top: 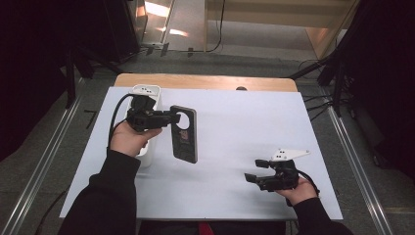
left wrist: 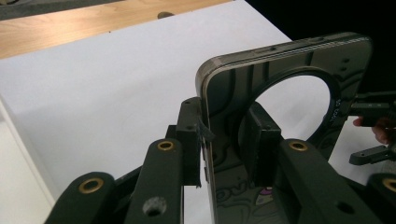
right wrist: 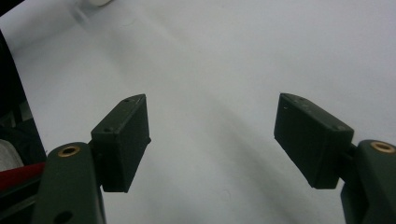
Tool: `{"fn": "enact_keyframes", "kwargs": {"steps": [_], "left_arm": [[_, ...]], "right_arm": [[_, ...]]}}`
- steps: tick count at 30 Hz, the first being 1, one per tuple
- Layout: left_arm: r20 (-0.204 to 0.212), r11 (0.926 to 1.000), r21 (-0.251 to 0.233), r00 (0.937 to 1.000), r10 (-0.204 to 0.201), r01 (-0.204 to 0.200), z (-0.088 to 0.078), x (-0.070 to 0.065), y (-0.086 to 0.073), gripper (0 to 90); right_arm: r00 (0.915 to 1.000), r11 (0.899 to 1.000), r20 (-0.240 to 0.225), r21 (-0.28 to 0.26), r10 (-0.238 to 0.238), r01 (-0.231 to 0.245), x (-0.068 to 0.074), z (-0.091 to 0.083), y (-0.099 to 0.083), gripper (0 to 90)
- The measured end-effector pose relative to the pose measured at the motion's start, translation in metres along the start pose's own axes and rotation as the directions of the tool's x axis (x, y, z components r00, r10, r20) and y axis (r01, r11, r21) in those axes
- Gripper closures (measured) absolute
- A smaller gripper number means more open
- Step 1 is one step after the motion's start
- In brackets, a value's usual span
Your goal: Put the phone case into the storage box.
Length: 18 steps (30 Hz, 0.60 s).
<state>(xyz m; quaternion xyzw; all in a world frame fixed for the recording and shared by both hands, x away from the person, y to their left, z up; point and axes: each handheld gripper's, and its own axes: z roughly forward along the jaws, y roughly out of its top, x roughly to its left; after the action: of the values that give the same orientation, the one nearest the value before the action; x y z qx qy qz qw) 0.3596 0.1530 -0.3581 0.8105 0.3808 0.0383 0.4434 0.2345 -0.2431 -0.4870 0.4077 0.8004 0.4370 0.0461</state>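
The left gripper (top: 169,117) is pinching a dark phone case (top: 184,133) by its long edge near the top, holding it above the white surface (top: 235,127); in the left gripper view the pads (left wrist: 259,144) press both faces of the case (left wrist: 289,93) beside its round camera cutout; just behind the left hand lies a white power strip (top: 145,91); well apart, near the front right, the right gripper (top: 254,171) hangs spread, nothing between its pads (right wrist: 122,140).
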Motion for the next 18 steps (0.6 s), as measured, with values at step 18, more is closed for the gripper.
{"fn": "enact_keyframes", "kwargs": {"steps": [18], "left_arm": [[-0.018, 0.9987, -0.040, 0.9994, -0.031, 0.030, -0.025, 0.017, 0.015, 71.0]], "right_arm": [[0.9999, 1.000, 0.012, -0.007, 0.003, -0.003, 0.000, -0.002, -0.002, 25.7]]}}
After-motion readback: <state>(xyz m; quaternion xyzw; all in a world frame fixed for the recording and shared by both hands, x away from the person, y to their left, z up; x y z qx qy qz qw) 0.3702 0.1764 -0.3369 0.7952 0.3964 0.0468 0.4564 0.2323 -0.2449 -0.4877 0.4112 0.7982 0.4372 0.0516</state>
